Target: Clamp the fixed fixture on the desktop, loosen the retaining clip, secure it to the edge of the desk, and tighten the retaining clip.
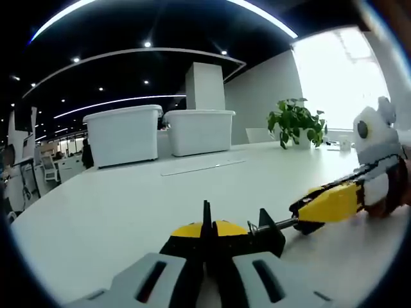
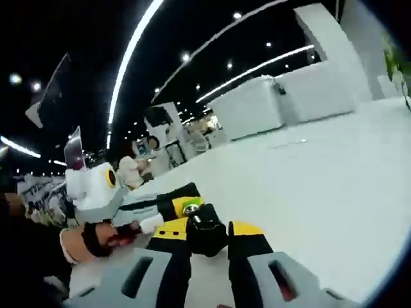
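- Left gripper view: two white storage bins [image 1: 159, 133] stand side by side at the far side of the white surface [image 1: 115, 212].
- The left gripper [image 1: 207, 247] sits low in the middle, its grey fingers [image 1: 151, 279] pressed together on the black-and-yellow clamp fixture [image 1: 221, 234], which lies on the surface.
- The fixture's screw rod runs rightward to a yellow handle [image 1: 327, 205], where the other gripper meets it.
- A potted plant [image 1: 297, 122] stands further back on the right.
- Right gripper view: the other gripper, white and grey, comes in from the left with a hand [image 2: 90, 240] behind it.
- The right gripper [image 2: 209, 247] has its fingers [image 2: 286, 282] closed on the fixture's black and yellow end [image 2: 205, 231], low on the surface.
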{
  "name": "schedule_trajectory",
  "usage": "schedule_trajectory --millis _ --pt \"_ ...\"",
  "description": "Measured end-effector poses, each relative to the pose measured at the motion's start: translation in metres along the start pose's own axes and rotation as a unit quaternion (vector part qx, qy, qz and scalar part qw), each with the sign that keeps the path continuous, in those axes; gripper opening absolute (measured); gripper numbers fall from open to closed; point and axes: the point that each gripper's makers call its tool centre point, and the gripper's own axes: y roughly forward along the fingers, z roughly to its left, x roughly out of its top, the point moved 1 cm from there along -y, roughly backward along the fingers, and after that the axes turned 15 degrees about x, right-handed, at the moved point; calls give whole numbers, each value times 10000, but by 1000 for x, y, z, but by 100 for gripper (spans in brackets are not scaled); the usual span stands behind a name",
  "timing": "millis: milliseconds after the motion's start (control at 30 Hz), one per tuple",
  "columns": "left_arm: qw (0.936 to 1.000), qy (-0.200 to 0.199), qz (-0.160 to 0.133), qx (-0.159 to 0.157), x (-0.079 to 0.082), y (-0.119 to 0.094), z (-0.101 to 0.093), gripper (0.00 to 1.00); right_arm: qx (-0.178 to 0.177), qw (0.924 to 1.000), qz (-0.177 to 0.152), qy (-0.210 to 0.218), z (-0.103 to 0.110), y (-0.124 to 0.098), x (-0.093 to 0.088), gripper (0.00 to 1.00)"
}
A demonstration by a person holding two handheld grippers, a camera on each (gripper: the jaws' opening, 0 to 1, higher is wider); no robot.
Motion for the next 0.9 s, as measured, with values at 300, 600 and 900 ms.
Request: schedule_trajectory --millis 300,600,900 --pt "10000 12 0 12 0 1 0 4 -251 9708 418 -2348 13 1 1 18" --pt "10000 13 0 28 -1 -1 1 4 -583 8990 974 -4230 22 5 -2 18" --pt "10000 15 1 30 -1 -1 2 4 -782 8502 1276 -5048 30 3 -3 19"
